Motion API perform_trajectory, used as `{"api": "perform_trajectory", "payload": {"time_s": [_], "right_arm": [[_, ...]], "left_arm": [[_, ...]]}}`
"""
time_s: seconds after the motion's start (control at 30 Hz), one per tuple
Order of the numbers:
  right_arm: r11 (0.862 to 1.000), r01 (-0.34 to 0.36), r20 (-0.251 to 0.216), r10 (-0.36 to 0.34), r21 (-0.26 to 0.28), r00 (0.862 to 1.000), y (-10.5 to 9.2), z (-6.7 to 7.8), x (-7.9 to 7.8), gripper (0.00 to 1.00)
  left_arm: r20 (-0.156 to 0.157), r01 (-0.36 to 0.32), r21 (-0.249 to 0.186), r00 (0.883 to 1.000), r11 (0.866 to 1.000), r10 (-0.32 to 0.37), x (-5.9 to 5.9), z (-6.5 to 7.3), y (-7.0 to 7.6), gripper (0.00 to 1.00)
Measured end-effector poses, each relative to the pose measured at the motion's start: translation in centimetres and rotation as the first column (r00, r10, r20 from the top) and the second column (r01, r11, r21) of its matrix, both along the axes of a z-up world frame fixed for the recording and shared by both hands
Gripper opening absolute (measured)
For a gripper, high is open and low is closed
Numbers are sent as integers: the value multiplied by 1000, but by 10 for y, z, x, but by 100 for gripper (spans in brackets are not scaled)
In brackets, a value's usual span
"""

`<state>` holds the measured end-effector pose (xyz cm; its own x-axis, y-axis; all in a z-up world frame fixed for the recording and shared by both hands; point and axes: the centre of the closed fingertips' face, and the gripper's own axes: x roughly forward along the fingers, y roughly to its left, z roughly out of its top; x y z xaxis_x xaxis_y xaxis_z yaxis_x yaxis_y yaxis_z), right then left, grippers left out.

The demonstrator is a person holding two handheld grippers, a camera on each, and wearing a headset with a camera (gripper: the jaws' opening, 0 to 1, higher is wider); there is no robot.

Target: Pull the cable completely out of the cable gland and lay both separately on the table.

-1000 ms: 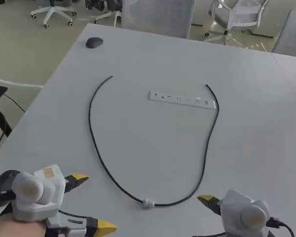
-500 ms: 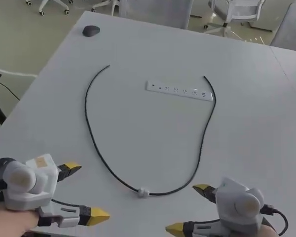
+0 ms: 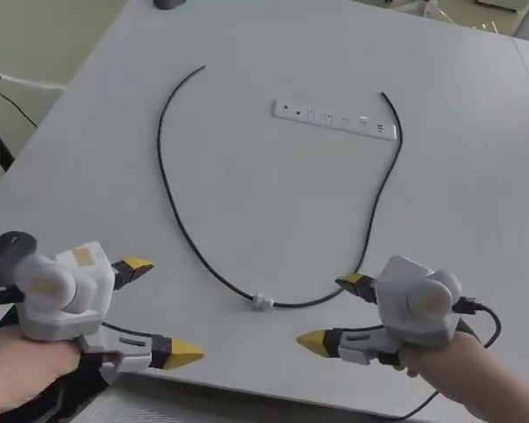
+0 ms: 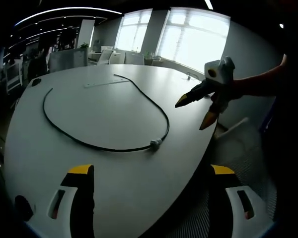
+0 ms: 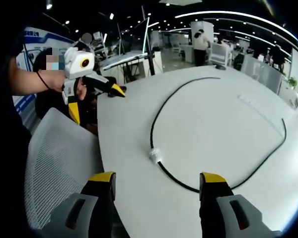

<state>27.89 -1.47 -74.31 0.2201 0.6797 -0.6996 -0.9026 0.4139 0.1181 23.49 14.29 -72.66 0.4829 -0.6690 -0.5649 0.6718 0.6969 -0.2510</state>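
Item one: the cable (image 3: 163,176), black, lay in a wide U on the table (image 3: 247,211), its two ends toward the far edge on either side of a white power strip (image 3: 333,119), its bend close to the near edge. Item two: the cable gland (image 3: 262,301), small and pale, sat threaded on that bend, so nothing had been separated. Item three: your left gripper (image 3: 169,308), jaws spread, grasping nothing, at the near edge off to the left of the gland. Item four: your right gripper (image 3: 324,310), jaws likewise apart and empty, off to the right, its tips the nearer pair by my reading. The gland lay between the two, ahead of each in its own gripper view. Through the gland the cable ran roughly along the near edge, so you would likely have had to pull sideways along that edge, not toward yourself.
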Motion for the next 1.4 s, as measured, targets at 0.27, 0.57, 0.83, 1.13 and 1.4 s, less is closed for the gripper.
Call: {"api": "perform_trajectory", "payload": {"time_s": [0.27,0.57,0.83,1.13,1.4], "right_arm": [[997,-62,8,62,-40,998,13,-6,6,64],[987,-127,-24,125,-94,992,23,-22,10,55],[971,-195,-32,192,-136,981,33,-33,10,49],[953,-249,-56,243,-174,969,43,-47,13,45],[937,-292,-66,285,-190,956,53,-58,13,39]], "left_arm": [[3,-15,-17,1000,1000,16,3,1,1,95],[0,-24,-27,1000,999,24,1,0,0,95],[-3,-40,-29,999,999,40,-1,-2,4,94],[-11,-47,-26,999,999,46,-4,-4,5,94],[-10,-54,-21,998,998,54,-5,-2,4,94]]}}
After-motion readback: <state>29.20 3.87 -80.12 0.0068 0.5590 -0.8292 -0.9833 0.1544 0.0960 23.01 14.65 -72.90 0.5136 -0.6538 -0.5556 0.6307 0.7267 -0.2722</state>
